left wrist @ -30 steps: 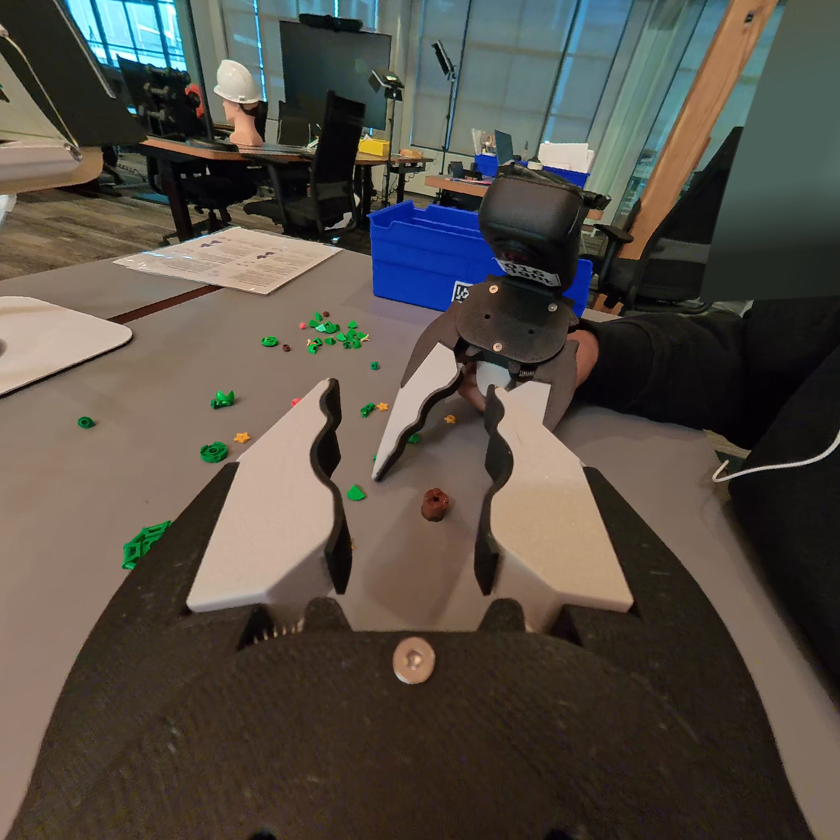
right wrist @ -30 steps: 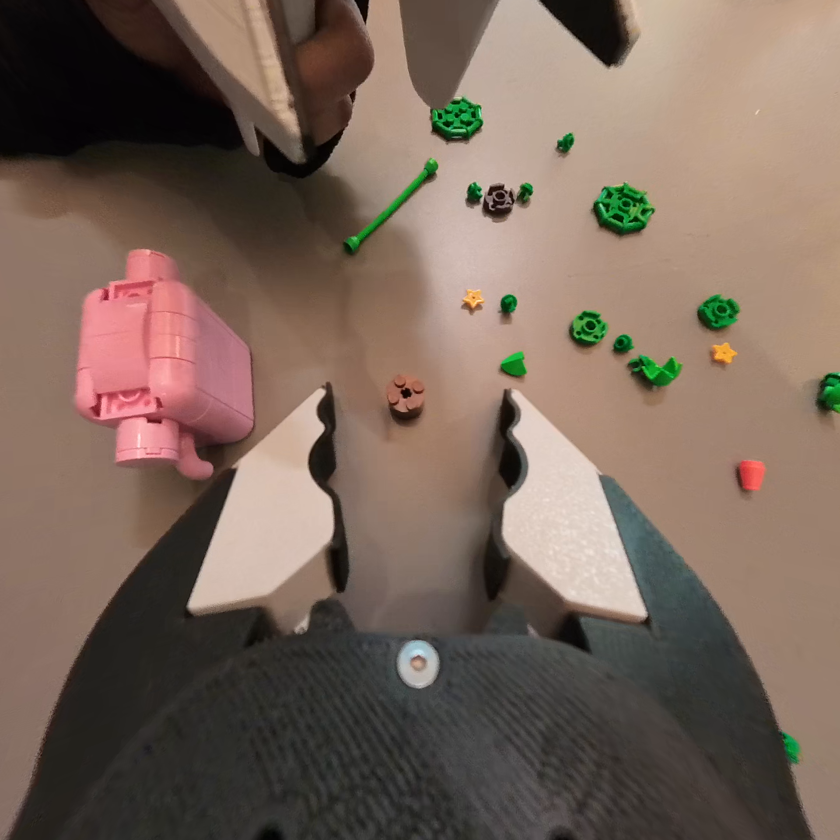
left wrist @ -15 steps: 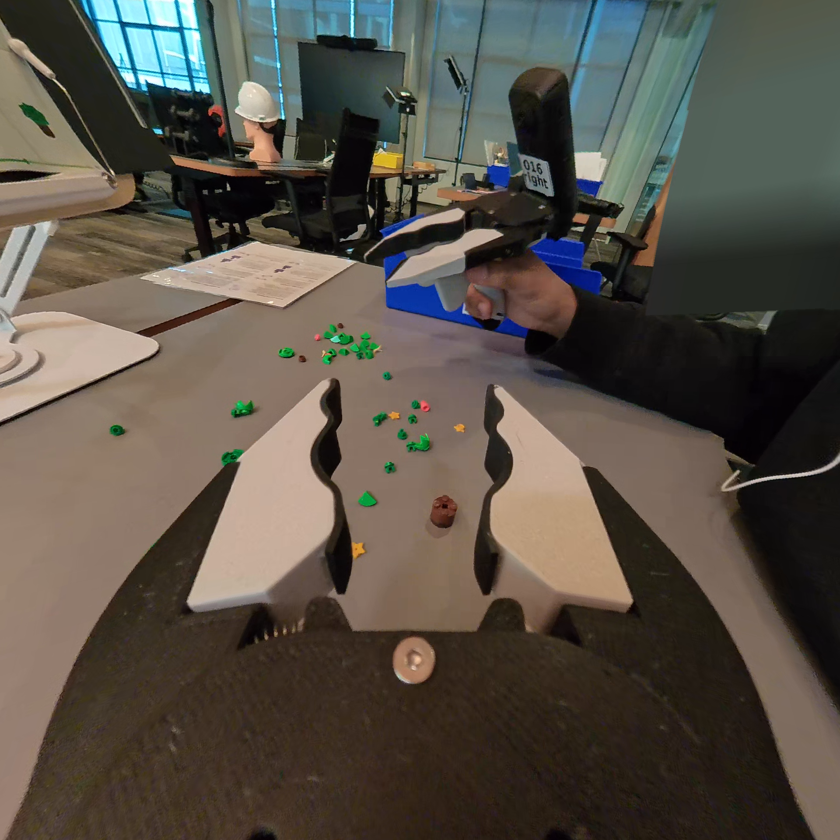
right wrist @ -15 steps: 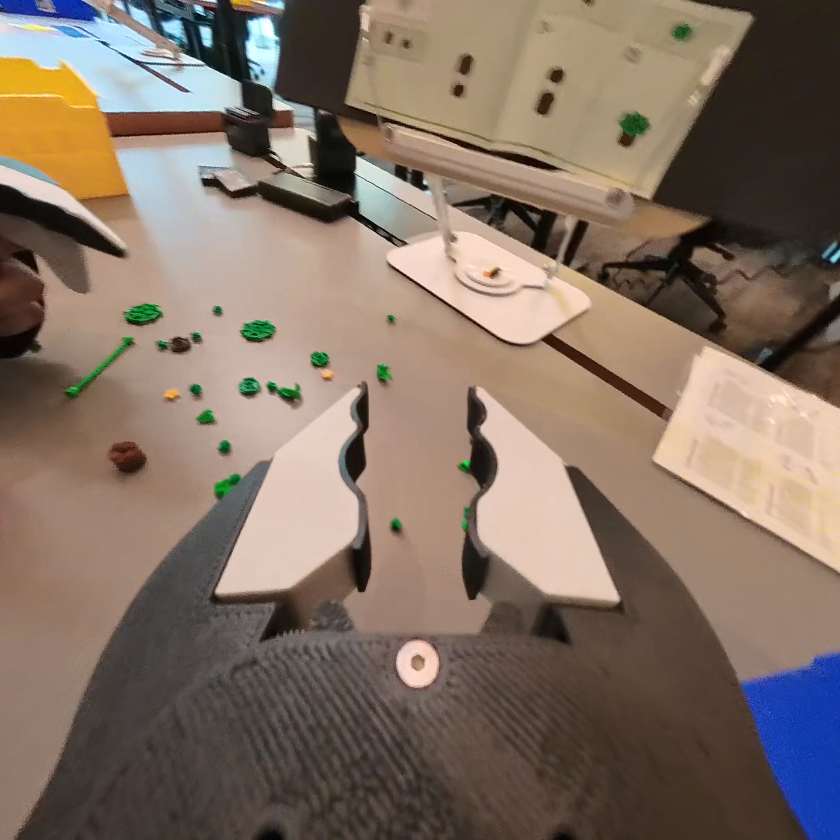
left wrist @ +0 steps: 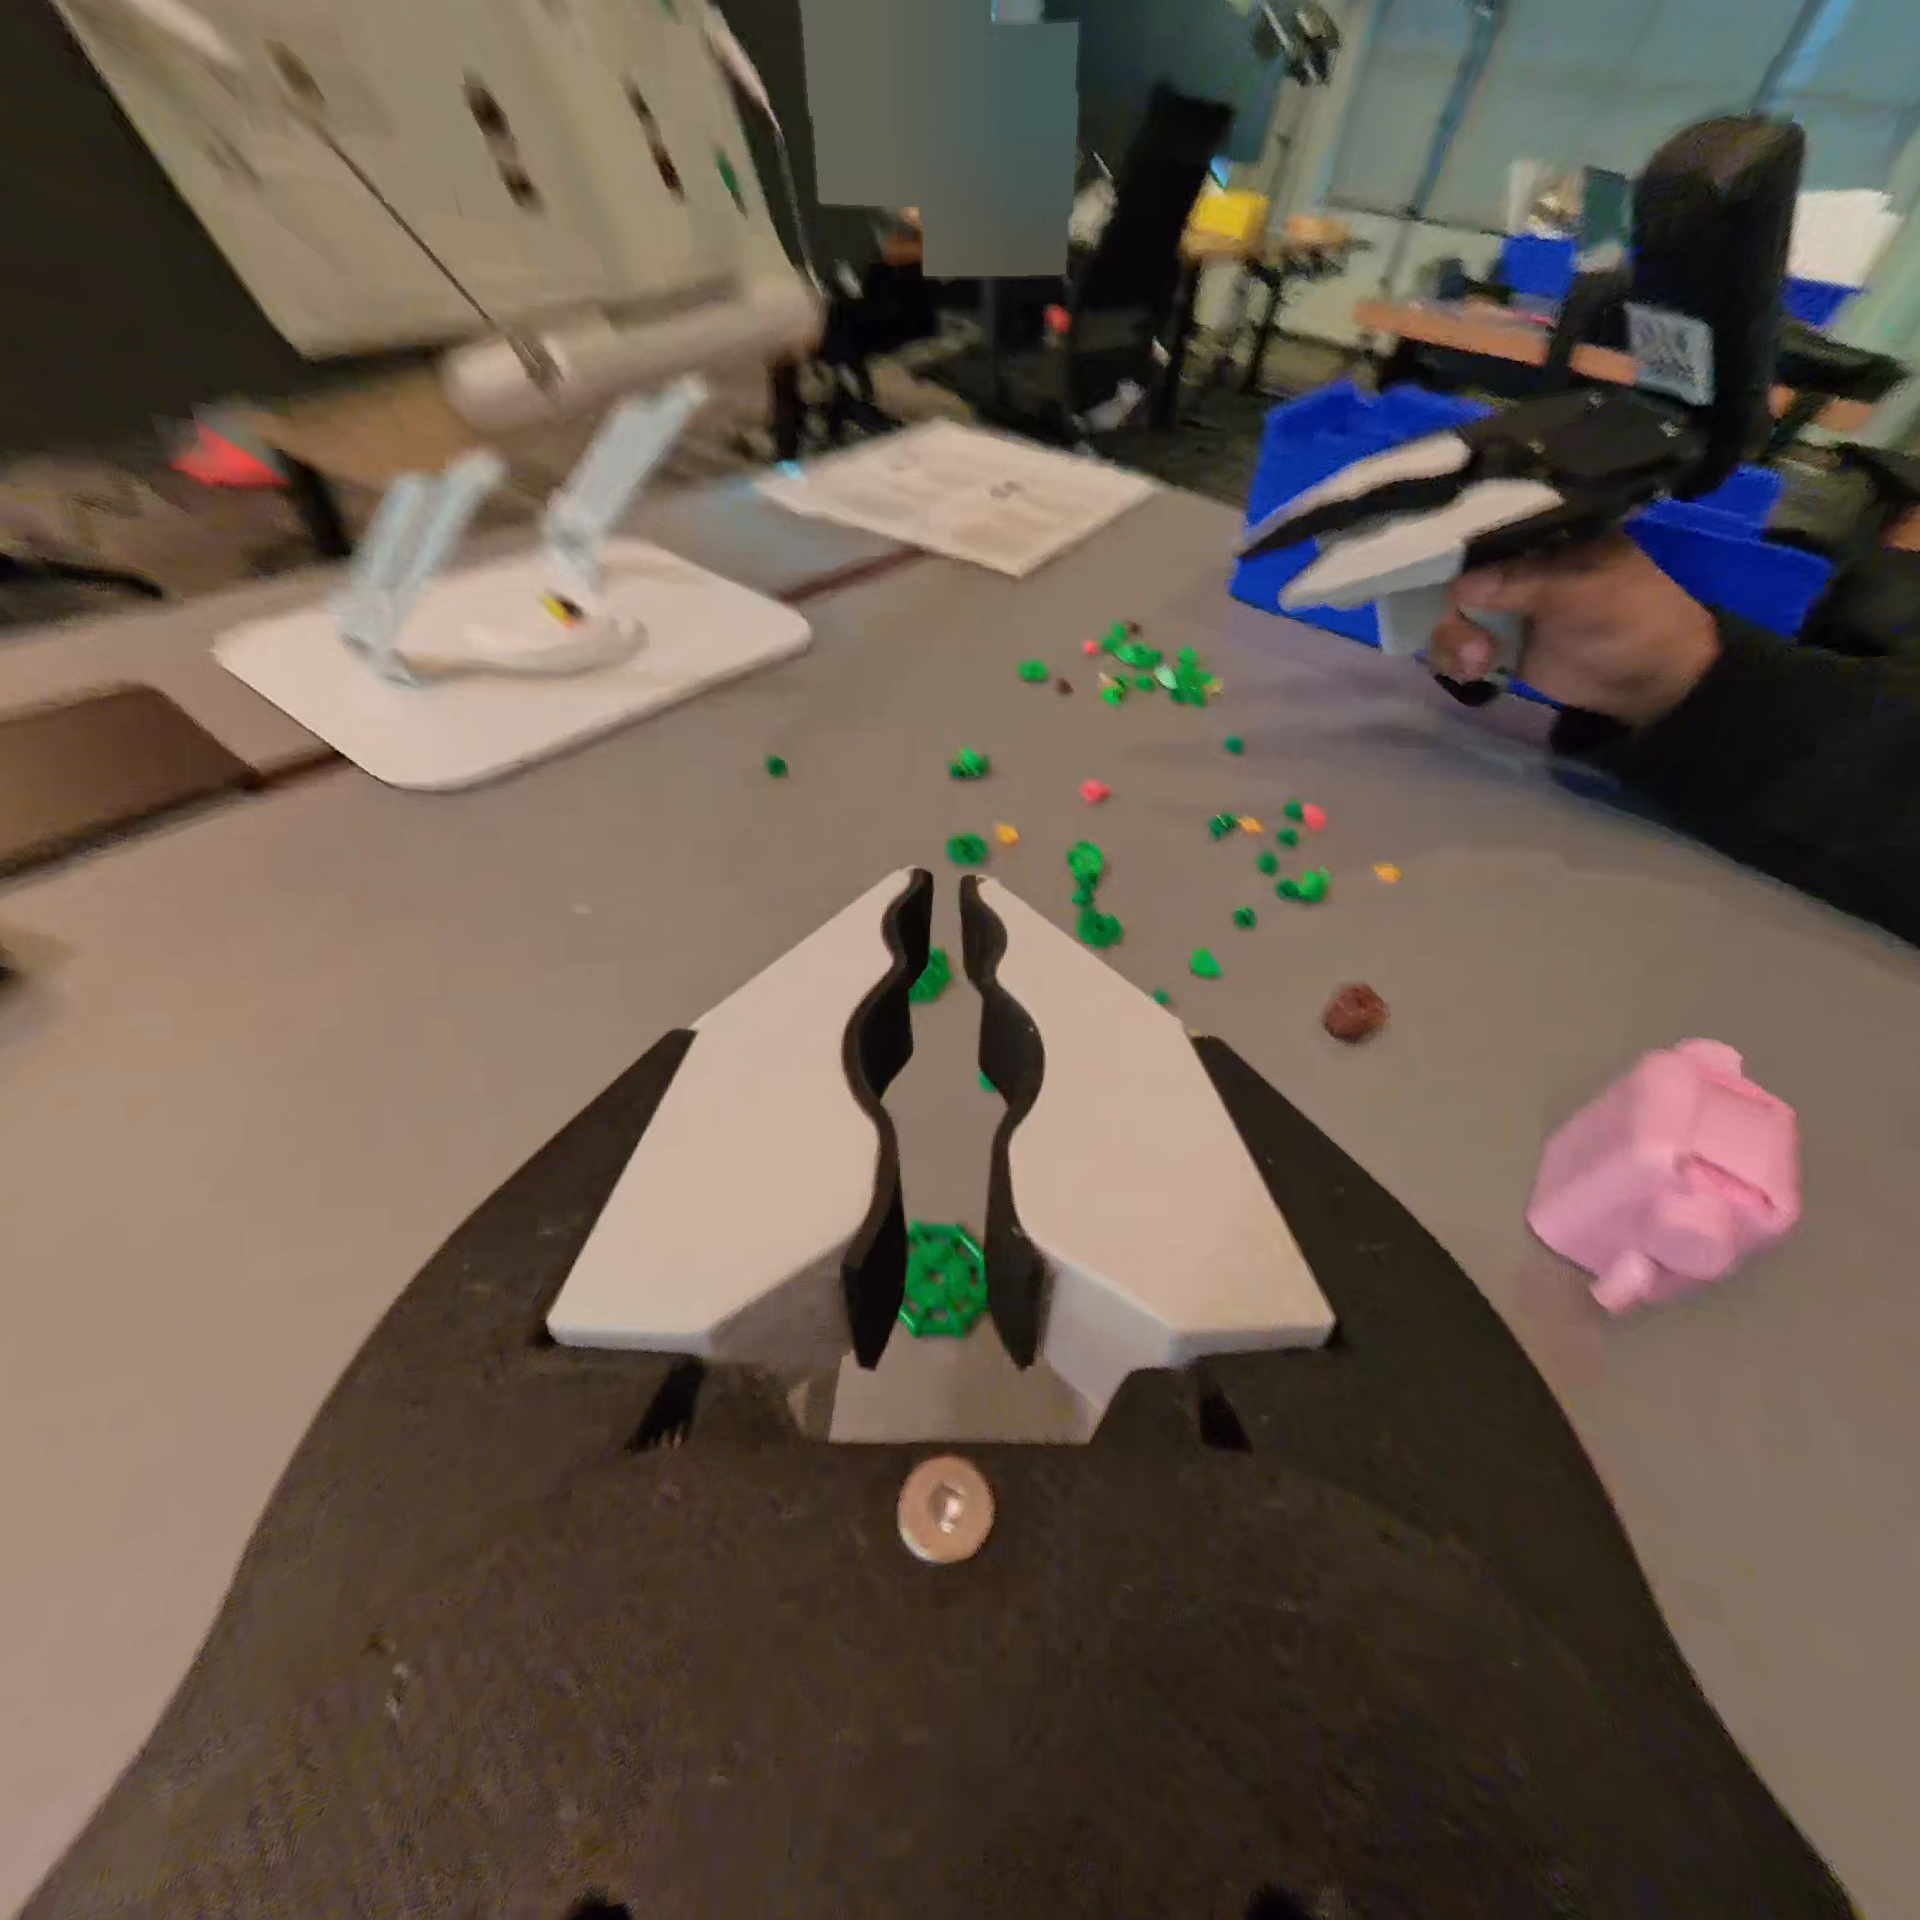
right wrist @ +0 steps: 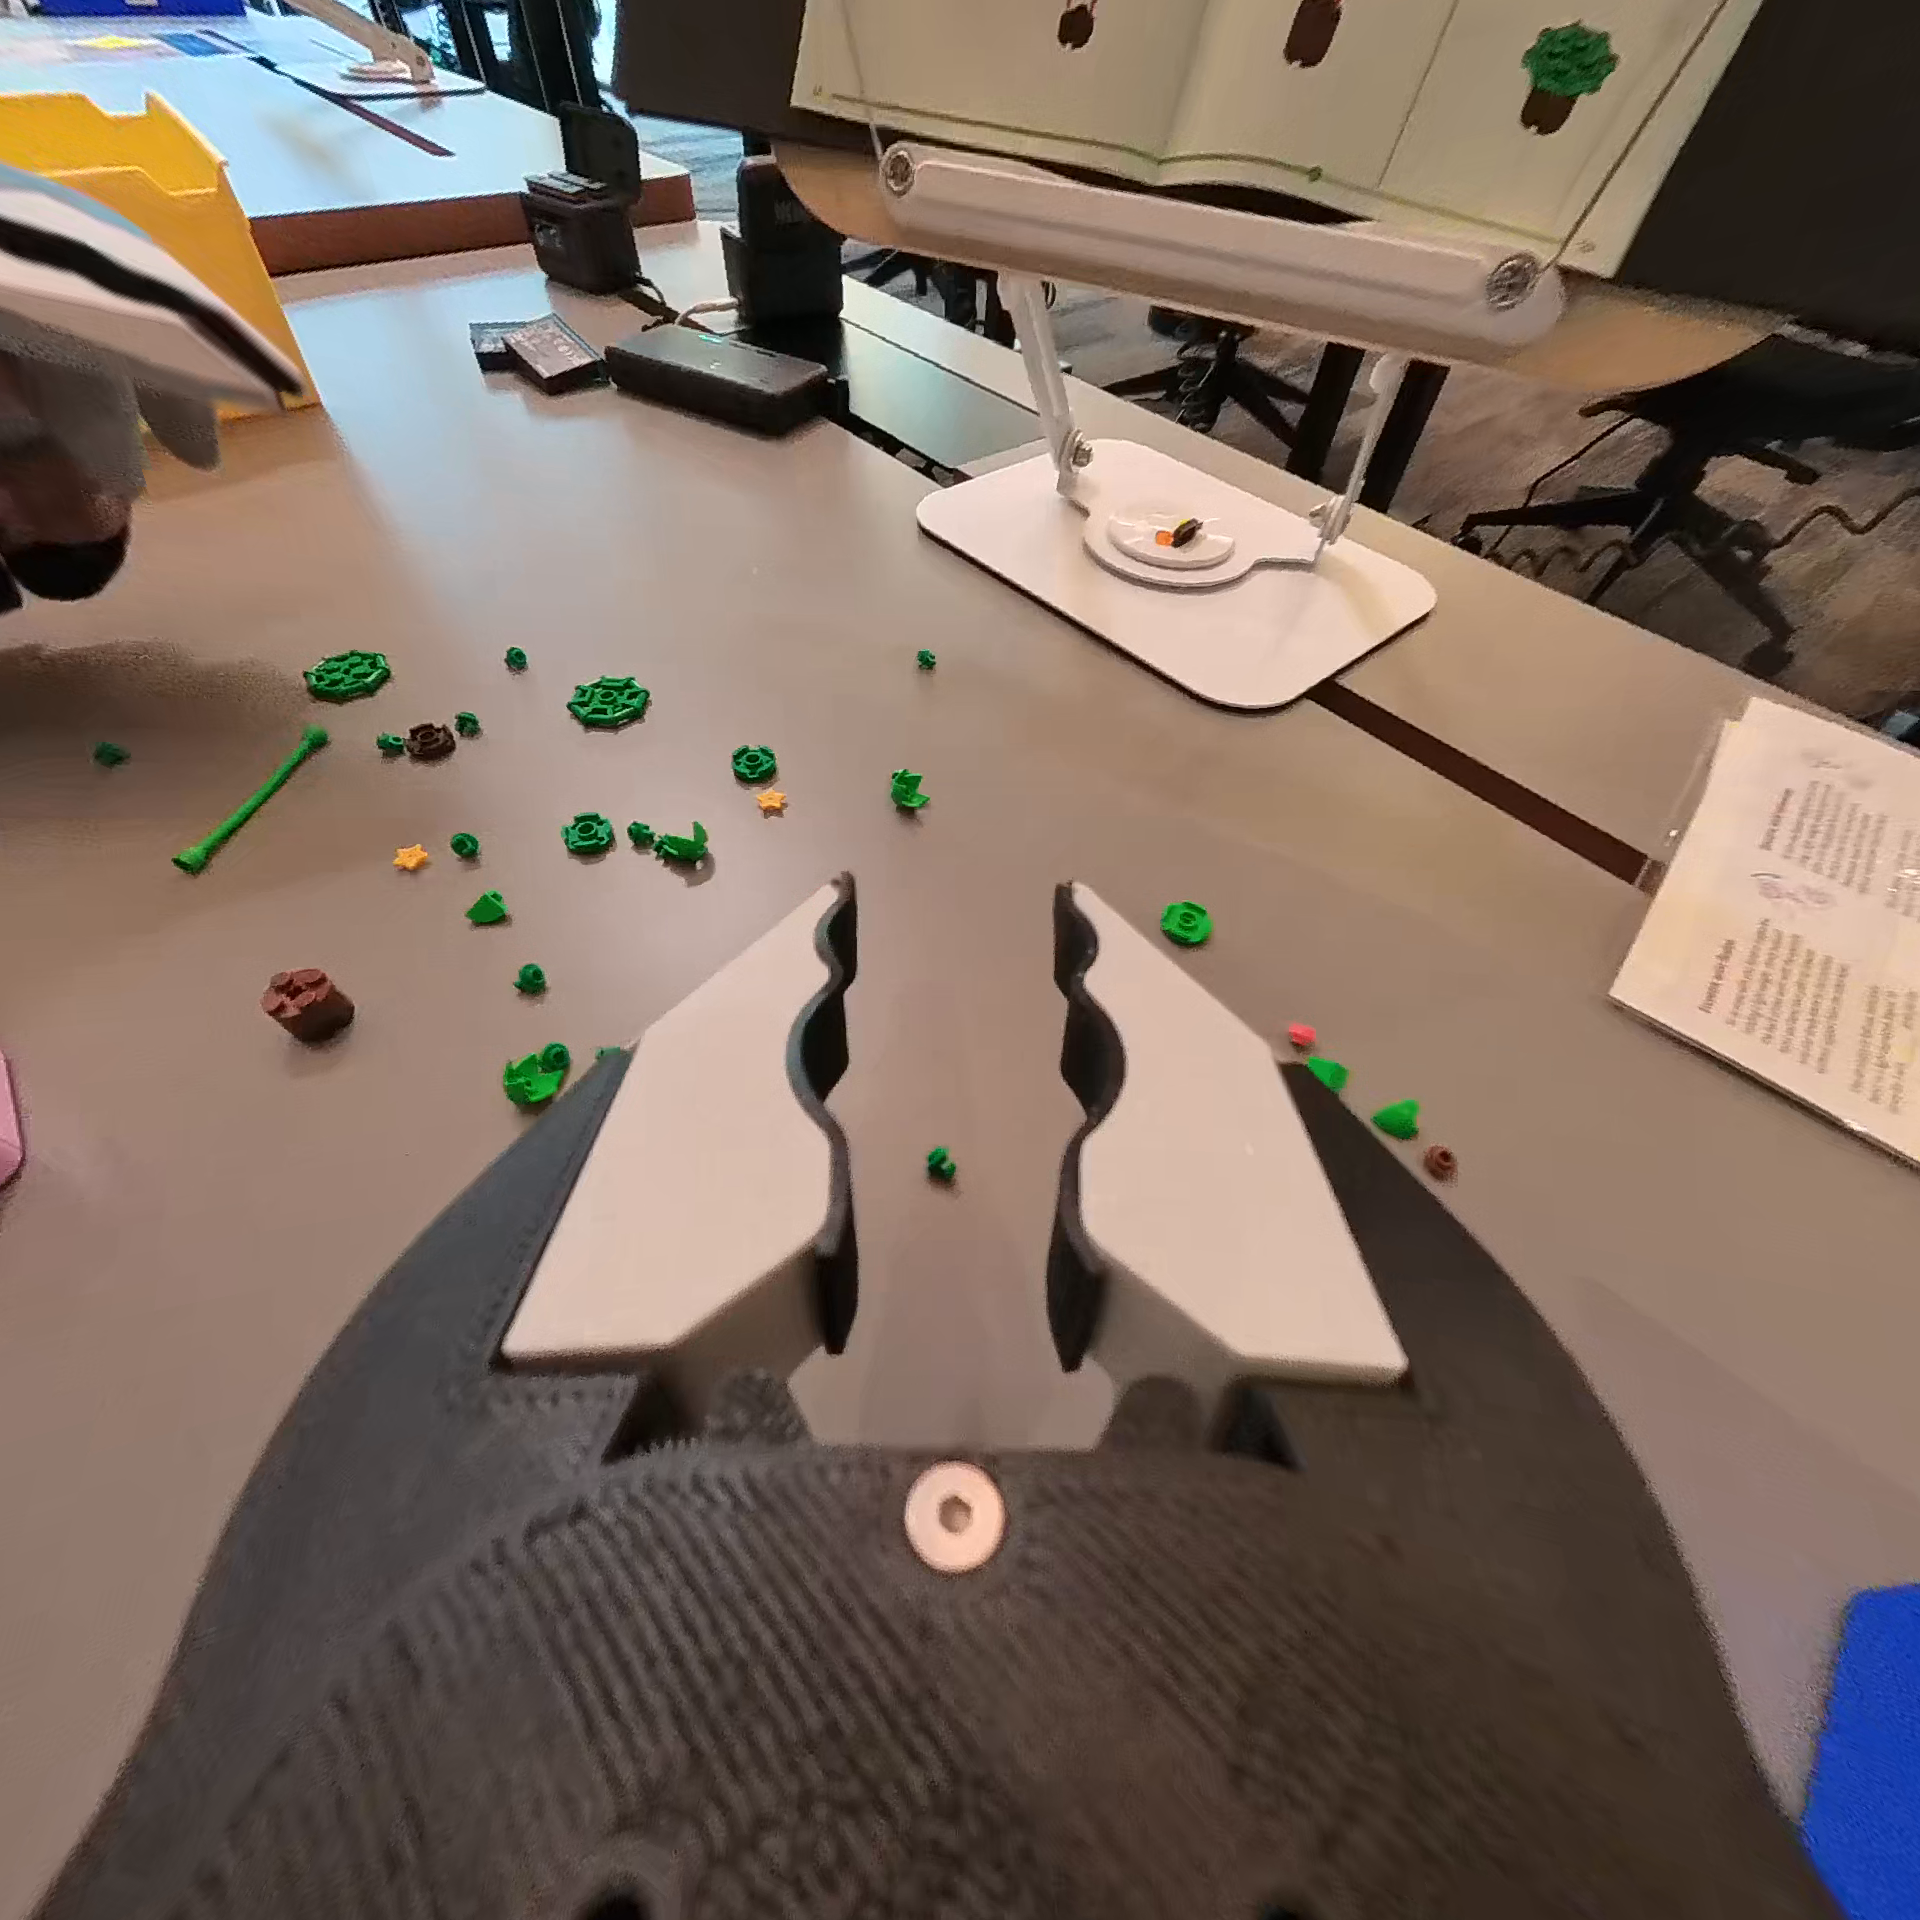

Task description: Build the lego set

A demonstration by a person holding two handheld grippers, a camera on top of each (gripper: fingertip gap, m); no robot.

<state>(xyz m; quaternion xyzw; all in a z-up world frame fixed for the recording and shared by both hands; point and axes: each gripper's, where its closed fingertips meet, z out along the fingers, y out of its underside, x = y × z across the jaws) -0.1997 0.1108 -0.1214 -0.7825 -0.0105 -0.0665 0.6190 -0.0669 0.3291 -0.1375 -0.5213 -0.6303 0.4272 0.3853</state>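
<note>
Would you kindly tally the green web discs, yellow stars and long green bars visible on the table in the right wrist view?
Green web discs: 2
Yellow stars: 2
Long green bar: 1
Total: 5

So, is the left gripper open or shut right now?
Nearly shut: the left gripper fingers show only a narrow gap, nothing clamped.

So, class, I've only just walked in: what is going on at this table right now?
A person is building a lego set with a handheld gripper in each hand. The left gripper has its jaws nearly closed with nothing between them; a green web-shaped piece lies on the grey table beneath. The right gripper hovers open and empty above scattered green pieces. A brown round brick and a pink assembly lie untouched. An instruction booklet sits on a stand behind.
</note>
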